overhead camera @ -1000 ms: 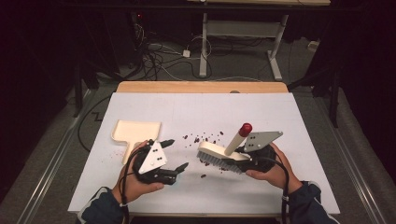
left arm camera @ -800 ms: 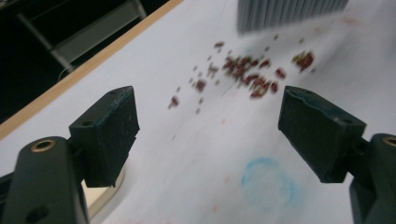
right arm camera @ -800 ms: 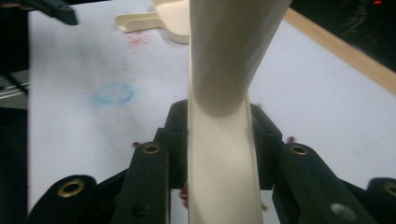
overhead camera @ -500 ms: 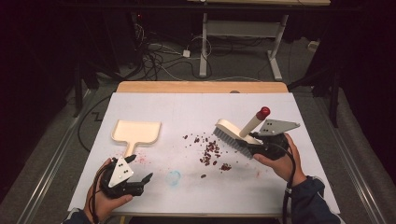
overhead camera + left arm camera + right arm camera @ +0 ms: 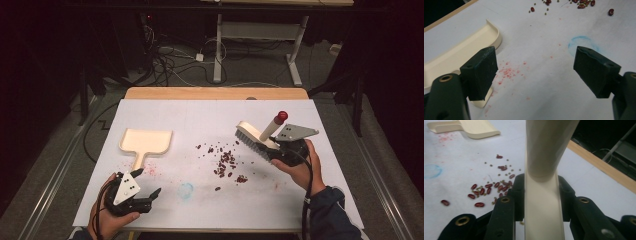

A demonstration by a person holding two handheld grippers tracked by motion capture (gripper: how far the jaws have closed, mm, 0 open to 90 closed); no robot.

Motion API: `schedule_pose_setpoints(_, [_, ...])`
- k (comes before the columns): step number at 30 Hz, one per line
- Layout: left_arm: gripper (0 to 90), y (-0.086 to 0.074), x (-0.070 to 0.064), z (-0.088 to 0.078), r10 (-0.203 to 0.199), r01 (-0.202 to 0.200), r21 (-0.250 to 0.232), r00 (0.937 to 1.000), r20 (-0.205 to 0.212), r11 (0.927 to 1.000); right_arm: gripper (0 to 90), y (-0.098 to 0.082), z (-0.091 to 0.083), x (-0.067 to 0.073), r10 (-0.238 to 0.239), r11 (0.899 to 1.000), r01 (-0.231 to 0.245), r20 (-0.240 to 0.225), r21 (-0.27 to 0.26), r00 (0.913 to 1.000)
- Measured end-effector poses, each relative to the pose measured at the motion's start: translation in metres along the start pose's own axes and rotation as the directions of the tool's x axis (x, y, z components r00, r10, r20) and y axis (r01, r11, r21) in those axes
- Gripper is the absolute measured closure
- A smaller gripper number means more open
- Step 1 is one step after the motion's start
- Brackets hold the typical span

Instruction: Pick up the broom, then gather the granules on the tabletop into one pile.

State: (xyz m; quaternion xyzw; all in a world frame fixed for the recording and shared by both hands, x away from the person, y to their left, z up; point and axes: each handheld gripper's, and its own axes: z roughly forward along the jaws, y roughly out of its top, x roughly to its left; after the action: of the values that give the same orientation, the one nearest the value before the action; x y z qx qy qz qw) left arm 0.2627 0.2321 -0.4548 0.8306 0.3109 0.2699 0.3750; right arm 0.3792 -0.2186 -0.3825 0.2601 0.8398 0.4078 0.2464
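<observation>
Plain brush (image 5: 255, 137), seemingly unlabelled

You see a white sheet (image 5: 200, 195) covering the desk, whose wooden edge (image 5: 215, 93) shows along the far side. On the sheet sit a blue ring mark (image 5: 185, 190) and a scatter of red specks (image 5: 507, 71). Beyond the desk, cables (image 5: 170, 60) tangle on the grey floor beside a white desk frame (image 5: 257, 32).
</observation>
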Motion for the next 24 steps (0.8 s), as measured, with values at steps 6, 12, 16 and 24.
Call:
schedule_pose_setpoints(6, [18.6,0.001,0.003,0.003,0.002,-0.002,0.004,1.0,-0.007,1.0,67.4,0.016,0.032,-0.016,-0.056,0.998,0.054,0.051,0.043,0.9971])
schedule_pose_setpoints(12, [18.6,0.0,0.003,0.005,0.004,-0.004,0.018,1.0,-0.008,0.9998,67.4,0.033,0.085,-0.018,-0.158,0.982,0.148,0.075,0.119,0.9846])
schedule_pose_setpoints(16, [18.6,0.001,0.004,0.007,0.009,-0.009,0.016,1.0,-0.004,0.9998,67.4,0.04,0.113,-0.009,-0.203,0.972,0.193,0.063,0.137,0.9772])
schedule_pose_setpoints(24, [18.6,-0.001,0.003,0.006,0.013,-0.013,0.026,0.9999,-0.002,0.9996,67.4,0.033,0.136,0.019,-0.272,0.947,0.269,-0.008,0.175,0.9623])
